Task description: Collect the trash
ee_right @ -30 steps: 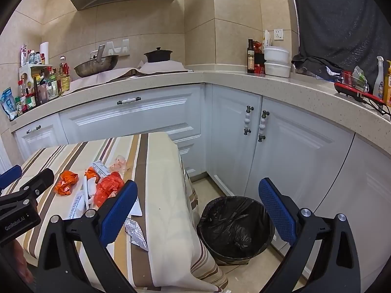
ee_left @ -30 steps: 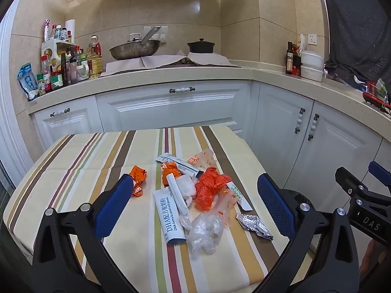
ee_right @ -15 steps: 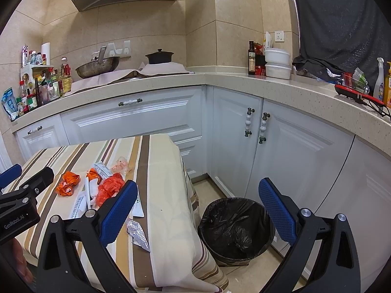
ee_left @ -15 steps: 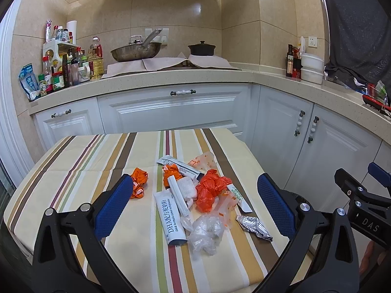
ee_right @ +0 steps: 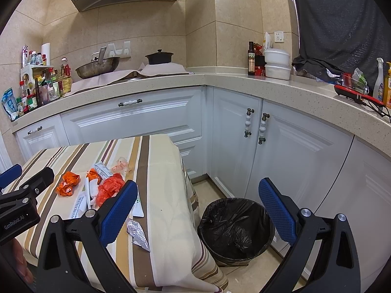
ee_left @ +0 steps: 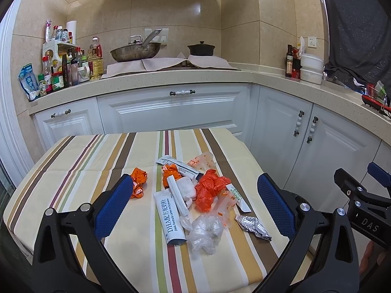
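We see one striped tablecloth (ee_left: 102, 161), one black-lined trash bin (ee_right: 234, 227) on open floor beside its right edge, three orange wrappers (ee_left: 210, 188), one foil scrap (ee_left: 253, 223) near that edge. Left gripper (ee_left: 193, 202) and right gripper (ee_right: 195, 210) both spread, empty.

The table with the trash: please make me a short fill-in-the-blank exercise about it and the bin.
1. The bin on the floor is lined with a ____ bag.
2. The crumpled foil wrapper lies at the edge of the pile nearest the ____ tongs.
3. Both the left tongs and the right tongs are ____ and hold nothing.
4. The tablecloth has a pattern of ____.

Missing words: black; right; open; stripes
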Available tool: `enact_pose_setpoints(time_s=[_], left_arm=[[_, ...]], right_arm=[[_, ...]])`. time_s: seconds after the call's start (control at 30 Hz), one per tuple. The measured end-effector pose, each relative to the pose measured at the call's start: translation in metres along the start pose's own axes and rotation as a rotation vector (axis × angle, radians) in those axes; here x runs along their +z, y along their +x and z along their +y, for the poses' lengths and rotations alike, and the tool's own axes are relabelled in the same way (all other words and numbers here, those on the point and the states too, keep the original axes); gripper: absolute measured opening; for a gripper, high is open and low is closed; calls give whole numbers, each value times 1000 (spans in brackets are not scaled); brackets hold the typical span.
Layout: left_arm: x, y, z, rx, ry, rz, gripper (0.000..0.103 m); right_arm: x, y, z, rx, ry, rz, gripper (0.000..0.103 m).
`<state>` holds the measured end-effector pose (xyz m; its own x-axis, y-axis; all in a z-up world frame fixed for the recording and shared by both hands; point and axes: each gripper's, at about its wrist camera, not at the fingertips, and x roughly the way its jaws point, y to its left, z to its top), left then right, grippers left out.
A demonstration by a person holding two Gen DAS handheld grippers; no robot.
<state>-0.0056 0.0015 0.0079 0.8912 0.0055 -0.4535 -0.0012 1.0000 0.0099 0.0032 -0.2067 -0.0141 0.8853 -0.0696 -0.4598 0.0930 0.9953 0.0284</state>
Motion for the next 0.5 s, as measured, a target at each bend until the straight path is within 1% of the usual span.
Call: enact_pose_setpoints(time_s=[0.5], left_arm=[[-1, 1, 0, 0, -1, 0, 99]], right_arm=[[0, 0, 1, -1, -1, -1, 97]])
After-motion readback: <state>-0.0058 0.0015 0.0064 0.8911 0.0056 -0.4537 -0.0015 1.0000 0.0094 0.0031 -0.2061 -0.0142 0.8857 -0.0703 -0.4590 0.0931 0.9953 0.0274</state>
